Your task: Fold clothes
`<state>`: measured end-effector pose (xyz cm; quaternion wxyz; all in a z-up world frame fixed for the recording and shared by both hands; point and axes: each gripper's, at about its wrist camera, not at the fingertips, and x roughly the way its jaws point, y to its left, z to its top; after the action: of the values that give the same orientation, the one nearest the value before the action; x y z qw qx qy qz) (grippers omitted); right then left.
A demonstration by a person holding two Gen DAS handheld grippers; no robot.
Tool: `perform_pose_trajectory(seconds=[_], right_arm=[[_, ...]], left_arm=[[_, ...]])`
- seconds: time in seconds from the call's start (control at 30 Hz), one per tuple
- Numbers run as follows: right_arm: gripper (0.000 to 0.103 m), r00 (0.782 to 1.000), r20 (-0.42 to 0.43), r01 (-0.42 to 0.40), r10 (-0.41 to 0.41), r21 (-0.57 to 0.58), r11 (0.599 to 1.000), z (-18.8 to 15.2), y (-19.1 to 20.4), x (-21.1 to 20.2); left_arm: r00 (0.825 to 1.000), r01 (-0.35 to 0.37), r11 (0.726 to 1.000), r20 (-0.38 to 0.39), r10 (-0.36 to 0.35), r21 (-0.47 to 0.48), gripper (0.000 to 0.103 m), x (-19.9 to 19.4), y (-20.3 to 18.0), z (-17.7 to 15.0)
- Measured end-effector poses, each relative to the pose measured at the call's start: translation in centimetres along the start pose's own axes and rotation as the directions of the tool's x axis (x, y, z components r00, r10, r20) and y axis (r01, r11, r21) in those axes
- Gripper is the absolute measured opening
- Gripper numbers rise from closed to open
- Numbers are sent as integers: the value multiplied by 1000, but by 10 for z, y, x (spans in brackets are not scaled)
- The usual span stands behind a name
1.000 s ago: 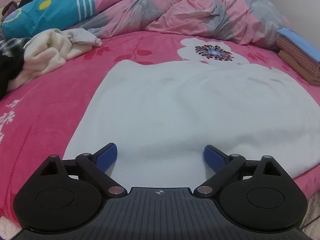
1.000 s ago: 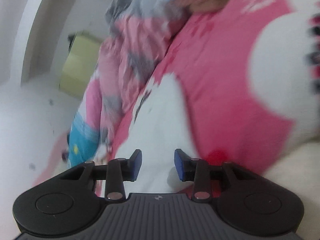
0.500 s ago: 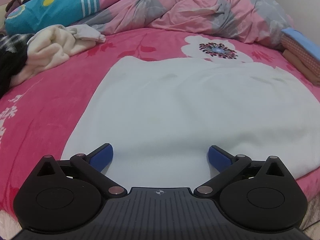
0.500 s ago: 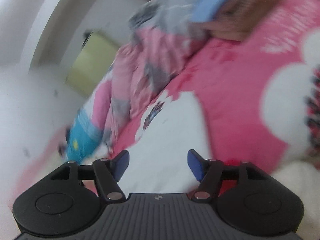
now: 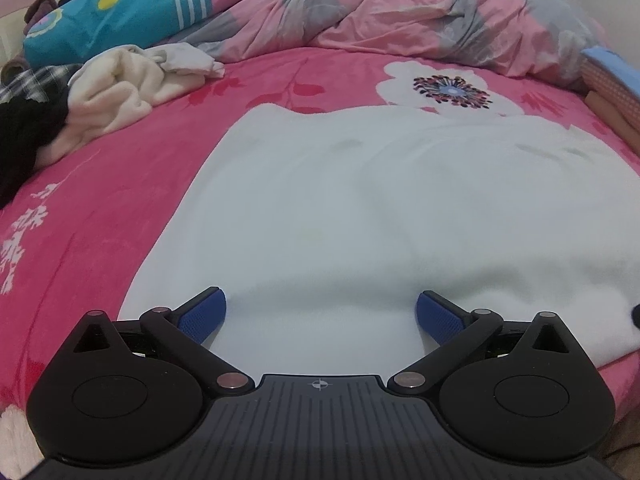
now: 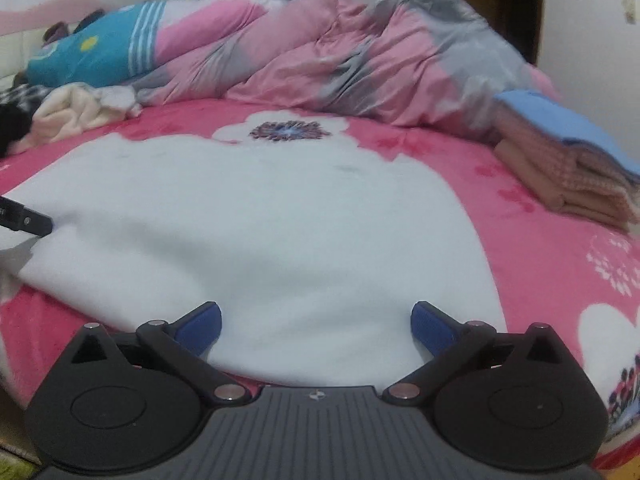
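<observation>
A white fleecy garment (image 5: 360, 208) lies spread flat on the pink flowered bed (image 5: 100, 208). My left gripper (image 5: 320, 314) hovers over its near edge, jaws wide open, nothing between the blue pads. In the right wrist view the same white garment (image 6: 260, 232) fills the middle of the bed. My right gripper (image 6: 316, 326) hangs above its near right hem, its jaws opening to full width with only cloth lying beneath them, not pinched. A black tip of the left gripper (image 6: 24, 220) pokes in at the left edge.
A heap of cream and dark clothes (image 5: 100, 100) lies at the far left. A crumpled pink and grey duvet (image 5: 440, 12) and a teal pillow (image 5: 120, 12) line the back. Folded clothes (image 6: 568, 160) are stacked at the right.
The right gripper rolled from a tilted view to level and swung over the garment's near hem while its jaws spread wide. The left gripper stayed nearly still, its jaws a bit wider.
</observation>
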<state>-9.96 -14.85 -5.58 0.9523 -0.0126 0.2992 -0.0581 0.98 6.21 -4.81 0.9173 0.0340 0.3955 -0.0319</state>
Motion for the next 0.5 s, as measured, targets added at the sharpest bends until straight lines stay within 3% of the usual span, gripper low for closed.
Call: perform_pose_trajectory(seconds=[0.5], right_arm=[[103, 1000, 1, -9, 9, 46, 999, -3, -4, 4]], left_arm=[[998, -8, 1000, -57, 6, -28, 103, 0, -1, 4]])
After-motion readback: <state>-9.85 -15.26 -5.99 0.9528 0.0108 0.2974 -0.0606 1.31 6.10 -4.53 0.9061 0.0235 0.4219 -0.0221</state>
